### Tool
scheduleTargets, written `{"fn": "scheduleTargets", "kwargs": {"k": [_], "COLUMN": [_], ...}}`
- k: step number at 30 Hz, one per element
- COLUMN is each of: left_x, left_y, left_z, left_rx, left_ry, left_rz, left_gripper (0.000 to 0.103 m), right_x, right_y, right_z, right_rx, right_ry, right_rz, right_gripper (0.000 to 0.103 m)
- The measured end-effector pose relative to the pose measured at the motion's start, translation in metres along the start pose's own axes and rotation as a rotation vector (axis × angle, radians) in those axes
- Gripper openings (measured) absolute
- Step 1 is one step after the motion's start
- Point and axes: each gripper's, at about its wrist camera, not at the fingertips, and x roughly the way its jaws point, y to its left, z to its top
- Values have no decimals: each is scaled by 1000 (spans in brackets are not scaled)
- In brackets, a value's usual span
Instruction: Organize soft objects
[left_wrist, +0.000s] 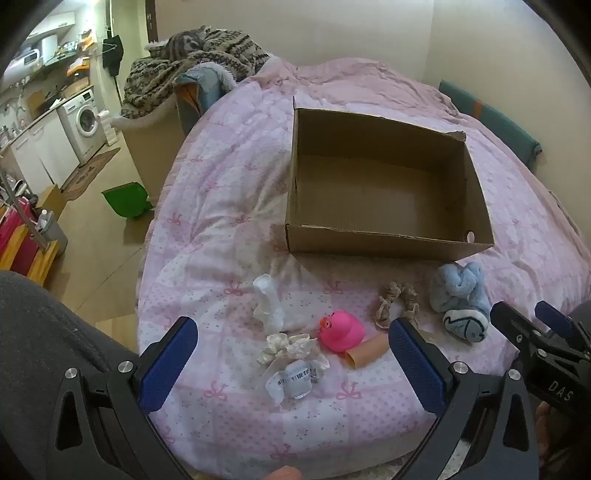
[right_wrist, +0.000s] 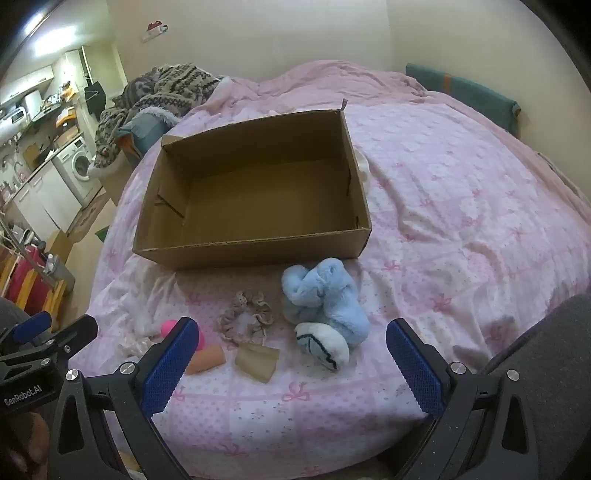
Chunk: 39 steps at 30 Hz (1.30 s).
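Observation:
An open, empty cardboard box (left_wrist: 384, 236) (right_wrist: 255, 251) sits on the pink bed. In front of it lie a blue plush toy (left_wrist: 461, 295) (right_wrist: 325, 295), a beige scrunchie (left_wrist: 397, 301) (right_wrist: 245, 315), a pink rubber duck (left_wrist: 341, 330) (right_wrist: 170, 326), a tan tube (left_wrist: 367, 352) (right_wrist: 205, 360), a white scrunchie (left_wrist: 288, 347), a white pouch (left_wrist: 267, 302), a small labelled packet (left_wrist: 295, 378) and a tan folded piece (right_wrist: 256, 360). My left gripper (left_wrist: 291, 360) is open above the white scrunchie and duck. My right gripper (right_wrist: 291, 356) is open just short of the plush toy.
The pink bedspread (left_wrist: 229, 221) (right_wrist: 461, 206) covers the bed. A patterned blanket pile (left_wrist: 192, 62) lies at the far left corner. The floor at left has a green dustpan (left_wrist: 125, 201) and a washing machine (left_wrist: 83, 123).

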Motion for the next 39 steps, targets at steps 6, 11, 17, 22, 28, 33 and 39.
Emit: {"fn": "scheduleTargets", "kwargs": {"k": [6,11,17,22,28,33,39], "left_x": [-3,3,3,1,2,2,2], "left_y": [0,0,-1,0,1,1,2], "left_z": [-2,2,0,0,0,0,-1], "left_rx": [9,4,7,-5,-7,-3,-11], "left_ry": [-3,7,7,8,11,11,15], "left_rz": [1,8,11,8,9,12,12], "left_gripper": [103,103,103,103,103,103,103], "right_x": [-1,-2,-1,-2,-2,-2,-1], "right_y": [1,1,-1,-1,0,-1,1], "right_z": [-1,0,2,-1,-1,0,-2], "right_rx": [-3,-6,-8,-3,-2,-2,-3], "right_ry": [-2,-6,-8,-9,-10,-10,-18], "right_rz": [-5,-9,-7,-6,-4,-5,-5], "right_gripper": [103,103,103,103,103,103,103]}}
